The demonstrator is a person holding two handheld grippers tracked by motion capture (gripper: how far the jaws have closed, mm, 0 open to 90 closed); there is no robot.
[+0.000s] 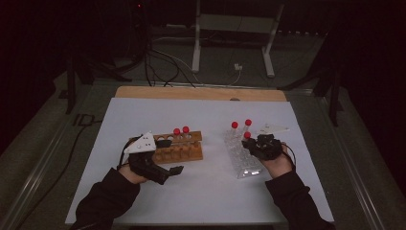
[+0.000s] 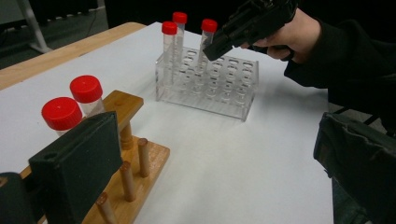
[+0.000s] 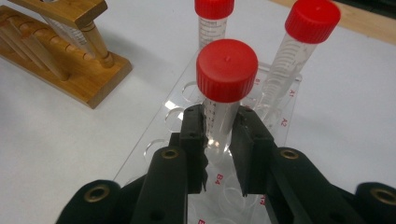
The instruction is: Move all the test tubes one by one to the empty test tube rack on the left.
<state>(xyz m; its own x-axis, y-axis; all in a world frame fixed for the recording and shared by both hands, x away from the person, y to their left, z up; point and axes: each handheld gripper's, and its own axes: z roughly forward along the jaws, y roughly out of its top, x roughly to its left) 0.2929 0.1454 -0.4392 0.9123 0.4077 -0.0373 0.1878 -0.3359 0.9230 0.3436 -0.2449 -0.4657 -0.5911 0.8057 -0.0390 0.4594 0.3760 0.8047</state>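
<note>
At the centre of the right gripper view, the right gripper (image 3: 218, 140) has its two black jaws pinching a red-capped tube (image 3: 223, 100) on its clear wall just below the cap, pads pressed to either side. That tube stands upright in a hole of the clear plastic rack (image 3: 285, 112), whose holes carry small red letters. Two more red-capped tubes stand in the same rack behind it: one at the top middle of that view (image 3: 212, 21), one tilted at the upper right (image 3: 301, 44). From the high view the right gripper (image 1: 250, 143) sits right of centre over the near part of the clear rack (image 1: 242, 165), with the person's right hand (image 1: 277, 163) and dark sleeve coming in from the lower right.

Left of centre in the high view, the left gripper (image 1: 174, 171) is held low over the white table cover (image 1: 210, 191), just in front of the wooden rack (image 1: 184, 151). Its jaws stand spread with nothing between them; in the left gripper view one jaw rises at the lower left and the other at the lower right, well apart. Two red-capped tubes (image 2: 74, 100) stand in the wooden rack (image 2: 140, 163) at the left of that view, just behind the left jaw. Beyond the cover, a strip of wooden tabletop (image 1: 201, 92) shows at the far edge.
</note>
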